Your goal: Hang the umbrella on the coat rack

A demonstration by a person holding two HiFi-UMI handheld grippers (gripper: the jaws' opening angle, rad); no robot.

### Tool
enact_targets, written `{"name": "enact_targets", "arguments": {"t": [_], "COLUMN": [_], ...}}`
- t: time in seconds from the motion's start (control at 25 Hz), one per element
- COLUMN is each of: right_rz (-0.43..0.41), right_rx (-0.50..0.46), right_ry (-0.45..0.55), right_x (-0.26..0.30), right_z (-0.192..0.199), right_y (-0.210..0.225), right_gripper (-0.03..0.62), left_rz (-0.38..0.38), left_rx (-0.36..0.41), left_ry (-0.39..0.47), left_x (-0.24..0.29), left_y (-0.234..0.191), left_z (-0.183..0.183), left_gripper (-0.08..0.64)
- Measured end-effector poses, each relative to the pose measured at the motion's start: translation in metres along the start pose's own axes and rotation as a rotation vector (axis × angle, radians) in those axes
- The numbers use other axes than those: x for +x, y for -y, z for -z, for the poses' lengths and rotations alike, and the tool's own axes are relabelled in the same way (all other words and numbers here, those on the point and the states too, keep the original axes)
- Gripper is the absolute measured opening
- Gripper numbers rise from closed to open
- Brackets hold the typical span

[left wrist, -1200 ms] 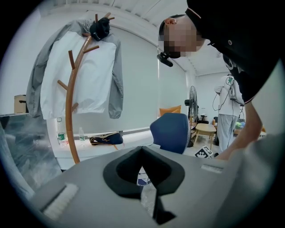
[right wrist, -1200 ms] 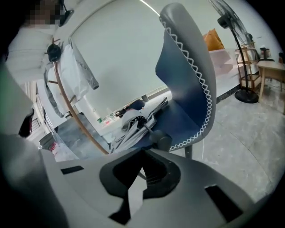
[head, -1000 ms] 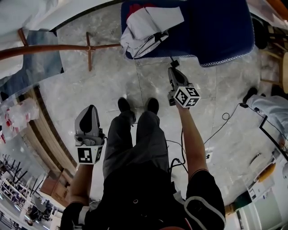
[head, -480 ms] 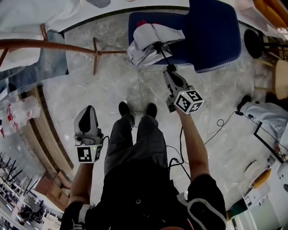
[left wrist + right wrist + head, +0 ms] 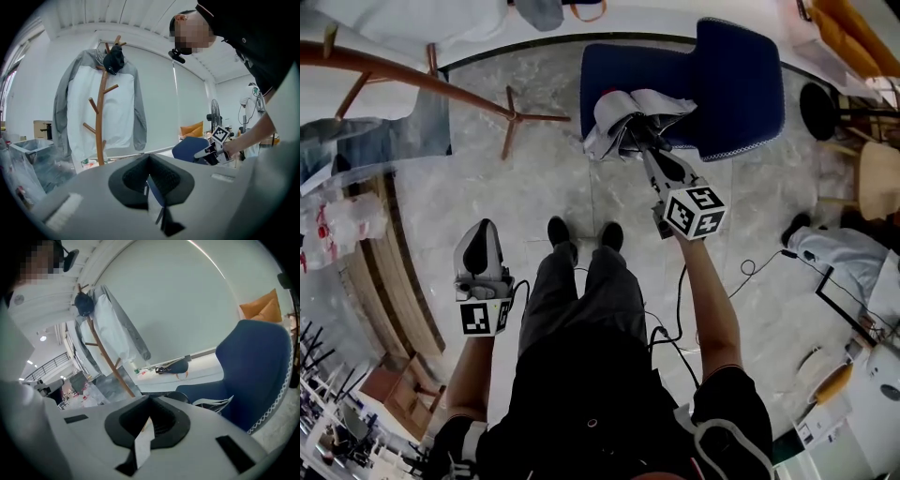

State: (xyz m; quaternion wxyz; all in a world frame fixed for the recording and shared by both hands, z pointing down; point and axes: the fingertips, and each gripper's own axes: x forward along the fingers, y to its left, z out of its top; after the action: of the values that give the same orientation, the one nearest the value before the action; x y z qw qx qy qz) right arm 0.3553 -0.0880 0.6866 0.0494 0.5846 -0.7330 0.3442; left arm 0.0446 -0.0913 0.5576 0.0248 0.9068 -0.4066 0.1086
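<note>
A folded white and grey umbrella (image 5: 628, 114) hangs just off the tip of my right gripper (image 5: 645, 153), above the seat of the blue chair (image 5: 736, 84). That gripper is shut on the umbrella's dark handle end; its folds (image 5: 214, 404) show below the jaws (image 5: 150, 401). The wooden coat rack (image 5: 412, 80) stands far left, its foot (image 5: 514, 117) on the marble floor. It carries a grey-white jacket (image 5: 101, 105) and a dark cap (image 5: 114, 60). My left gripper (image 5: 485, 228) is shut and holds nothing (image 5: 149, 159), pointing towards the rack (image 5: 100, 122).
Wooden benches (image 5: 384, 272) and plastic bags (image 5: 328, 230) line the left side. A cable (image 5: 759, 262) trails over the floor at the right, near a seated person's shoe (image 5: 795, 228). A dark bag (image 5: 176, 367) lies on the ledge by the wall.
My right gripper has risen and lifted the umbrella off the chair seat. The left gripper has also come up a little. The rack's foot has shifted right in the head view.
</note>
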Motion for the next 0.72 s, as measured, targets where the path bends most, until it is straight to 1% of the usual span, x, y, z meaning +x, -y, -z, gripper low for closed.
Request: {"name": "enact_targets", "arguments": {"t": [0.16, 0.28, 0.36, 0.48, 0.6, 0.72], "right_rz": [0.003, 0.001, -0.011, -0.036, -0.052, -0.078], "right_rx": [-0.031, -0.027, -0.028, -0.052, -0.112, -0.230], "right_ry": [-0.044, -0.089, -0.122, -0.172, -0.227, -0.299], "right_x": [-0.015, -0.022, -0.028, -0.042, -0.059, -0.079], "right_z": [-0.023, -0.034, -0.038, -0.045, -0.053, -0.059], "right_y": [-0.021, -0.040, -0.055, -0.078, -0.101, -0.127], "right_gripper": [0.000, 0.000, 0.000, 0.000, 0.000, 0.000], "left_rz": [-0.028, -0.047, -0.055, -0.064, -0.081, -0.096], "left_rx": [-0.017, -0.036, -0.038, -0.040, -0.046, -0.047], "left_ry": [0.012, 0.019, 0.014, 0.039, 0.060, 0.076], "left_x": [-0.013, -0.025, -0.036, -0.049, -0.060, -0.073], "left_y": [-0.005, -0.012, -0.018, -0.022, -0.024, -0.026], "left_z": [-0.021, -0.032, -0.032, -0.046, -0.063, -0.075], "left_gripper": [0.000, 0.000, 0.000, 0.000, 0.000, 0.000]}}
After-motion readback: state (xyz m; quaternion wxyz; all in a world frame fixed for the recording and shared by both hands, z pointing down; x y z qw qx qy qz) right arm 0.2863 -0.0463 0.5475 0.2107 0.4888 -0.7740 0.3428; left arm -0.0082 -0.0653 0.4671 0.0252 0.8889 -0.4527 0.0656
